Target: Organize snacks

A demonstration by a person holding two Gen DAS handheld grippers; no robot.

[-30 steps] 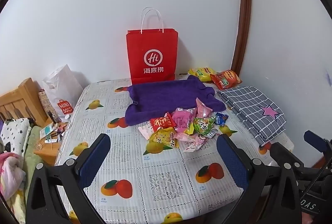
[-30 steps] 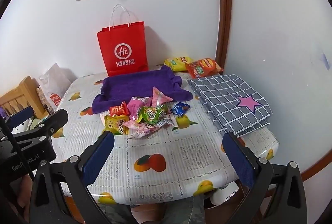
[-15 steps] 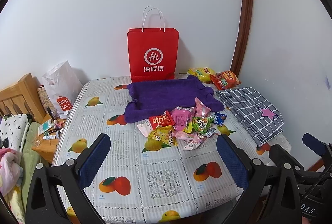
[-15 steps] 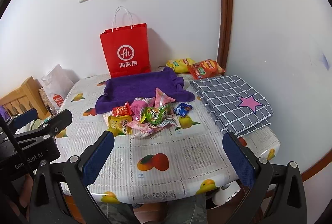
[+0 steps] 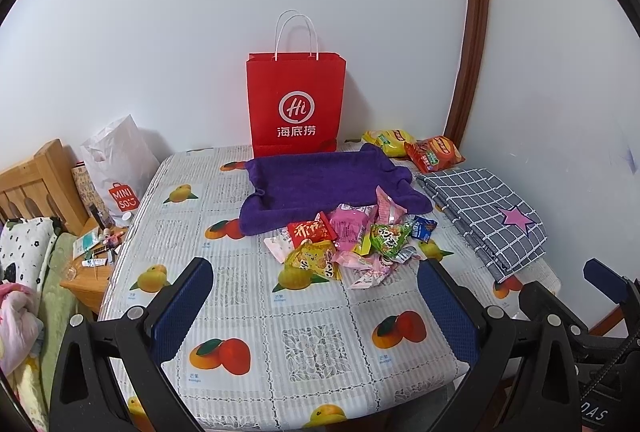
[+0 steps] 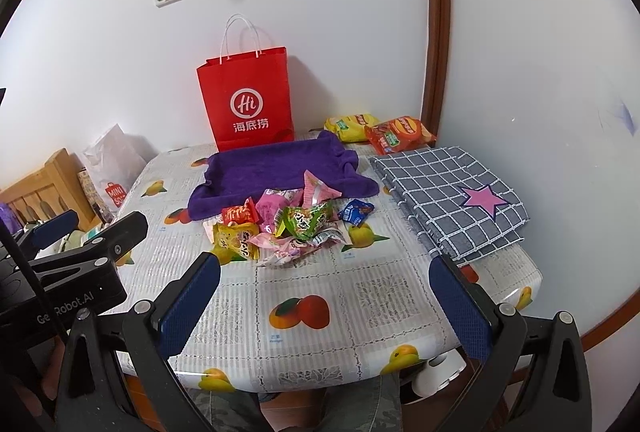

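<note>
A heap of small snack packets point(image 5: 352, 244) point(image 6: 288, 224) lies mid-table on the fruit-print tablecloth point(image 5: 240, 292), touching the front edge of a purple towel tray point(image 5: 320, 179) point(image 6: 272, 167). A yellow chip bag point(image 5: 386, 141) point(image 6: 350, 121) and a red chip bag point(image 5: 434, 153) point(image 6: 396, 133) lie at the back right. My left gripper point(image 5: 312, 296) is open and empty, held above the table's near part. My right gripper point(image 6: 324, 292) is open and empty, above the front edge.
A red paper bag point(image 5: 296, 103) point(image 6: 248, 103) stands against the wall behind the towel. A folded grey checked cloth point(image 5: 484, 211) point(image 6: 448, 191) lies on the right. A white shop bag point(image 5: 116, 171), wooden furniture point(image 5: 32, 183) and clutter sit left of the table.
Both grippers have pulled back and risen slightly, so the table looks a little farther and lower. Nothing on the table has moved.
</note>
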